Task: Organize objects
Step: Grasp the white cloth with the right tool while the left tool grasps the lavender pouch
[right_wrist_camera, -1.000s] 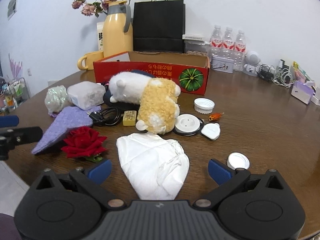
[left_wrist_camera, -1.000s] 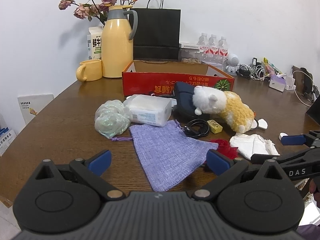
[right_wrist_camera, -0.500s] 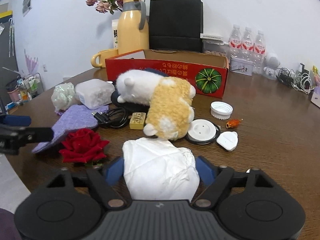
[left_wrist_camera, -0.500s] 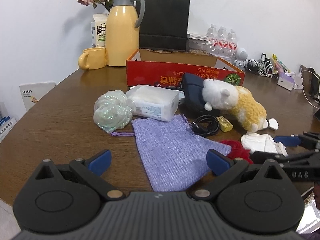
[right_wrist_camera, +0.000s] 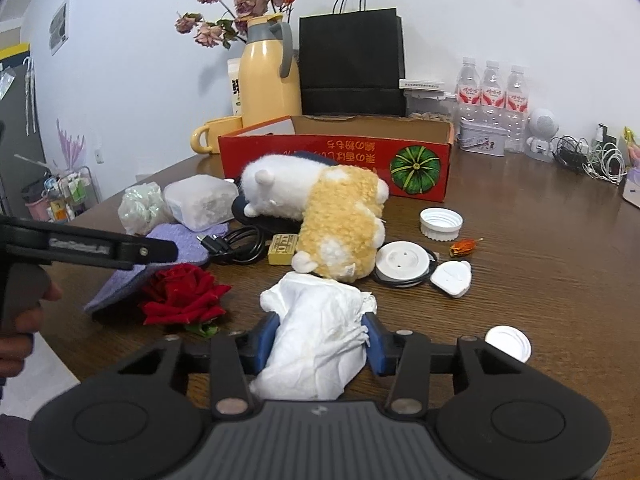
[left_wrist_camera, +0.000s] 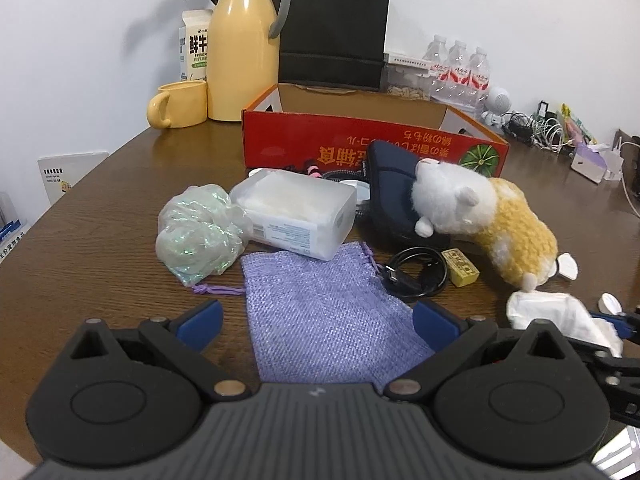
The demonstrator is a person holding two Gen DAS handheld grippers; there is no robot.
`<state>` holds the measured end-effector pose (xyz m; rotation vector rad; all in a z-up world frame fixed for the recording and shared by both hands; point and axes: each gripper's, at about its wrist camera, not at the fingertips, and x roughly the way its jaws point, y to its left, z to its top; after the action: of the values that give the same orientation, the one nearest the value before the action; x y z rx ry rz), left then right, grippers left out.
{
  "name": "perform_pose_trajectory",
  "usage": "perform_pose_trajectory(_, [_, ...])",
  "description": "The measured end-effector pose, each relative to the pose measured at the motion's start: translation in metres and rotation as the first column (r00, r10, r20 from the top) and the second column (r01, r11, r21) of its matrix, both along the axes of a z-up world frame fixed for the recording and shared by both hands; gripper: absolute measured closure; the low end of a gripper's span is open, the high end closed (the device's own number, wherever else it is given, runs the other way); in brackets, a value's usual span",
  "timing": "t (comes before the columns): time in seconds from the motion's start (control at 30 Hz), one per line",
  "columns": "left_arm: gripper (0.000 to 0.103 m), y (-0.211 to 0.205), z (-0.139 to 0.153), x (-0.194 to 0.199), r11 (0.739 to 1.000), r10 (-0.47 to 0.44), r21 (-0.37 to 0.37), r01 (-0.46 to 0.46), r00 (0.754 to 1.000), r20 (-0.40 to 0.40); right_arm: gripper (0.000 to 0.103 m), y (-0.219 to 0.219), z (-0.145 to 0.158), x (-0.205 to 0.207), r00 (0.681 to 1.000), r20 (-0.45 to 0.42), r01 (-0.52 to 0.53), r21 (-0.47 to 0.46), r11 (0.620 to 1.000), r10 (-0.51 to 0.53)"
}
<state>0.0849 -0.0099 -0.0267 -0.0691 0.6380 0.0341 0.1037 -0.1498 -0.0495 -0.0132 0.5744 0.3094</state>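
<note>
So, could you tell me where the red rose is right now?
In the right wrist view the rose lies on the table at lower left, between the purple pouch and the white cloth.

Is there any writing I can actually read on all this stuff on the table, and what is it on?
"鲜牛", with small "FRESH M" under it: milk carton behind the yellow mug.
Yellow characters on the red box: printed upside down, not clearly readable.
Label on the clear plastic container: too small.
Lettering on the left gripper's arm: blurred.
Water bottle labels: too small.
</note>
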Motion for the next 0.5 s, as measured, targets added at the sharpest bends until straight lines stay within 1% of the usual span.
perform_pose_trajectory(0.23, [0.0, 0.0, -0.012, 0.015, 0.999, 0.049, 0.026, -0.047, 0.998, -0.05, 0.059, -0.005, 0.004, -0.007, 1.0, 0.023, 0.019, 0.005, 1.0, -0.019])
perform_pose_trajectory(0.3, [0.0, -0.001, -0.014, 0.015, 0.997, 0.056, 0.046, -0.055, 0.997, -0.043, 0.059, -0.006, 0.005, -0.007, 0.999, 0.025, 0.023, 0.006, 1.0, -0.023])
perform_pose_trajectory(0.43, [0.0, -0.003, -0.016, 0.012, 0.997, 0.044, 0.059, -0.042, 0.999, -0.028, 0.059, -0.006, 0.005, -0.007, 0.999, 0.029, 0.029, 0.011, 1.0, -0.03])
perform_pose_trajectory(0.47, [0.002, -0.003, -0.016, 0.011, 0.997, 0.041, 0.059, -0.04, 0.999, -0.024, 0.059, -0.007, 0.005, -0.008, 0.999, 0.03, 0.031, 0.012, 0.999, -0.031])
perform_pose_trajectory(0.5, [0.006, -0.004, -0.016, 0.01, 0.998, 0.035, 0.06, -0.034, 0.999, -0.018, 0.059, -0.006, 0.005, -0.007, 0.999, 0.03, 0.032, 0.014, 0.999, -0.032])
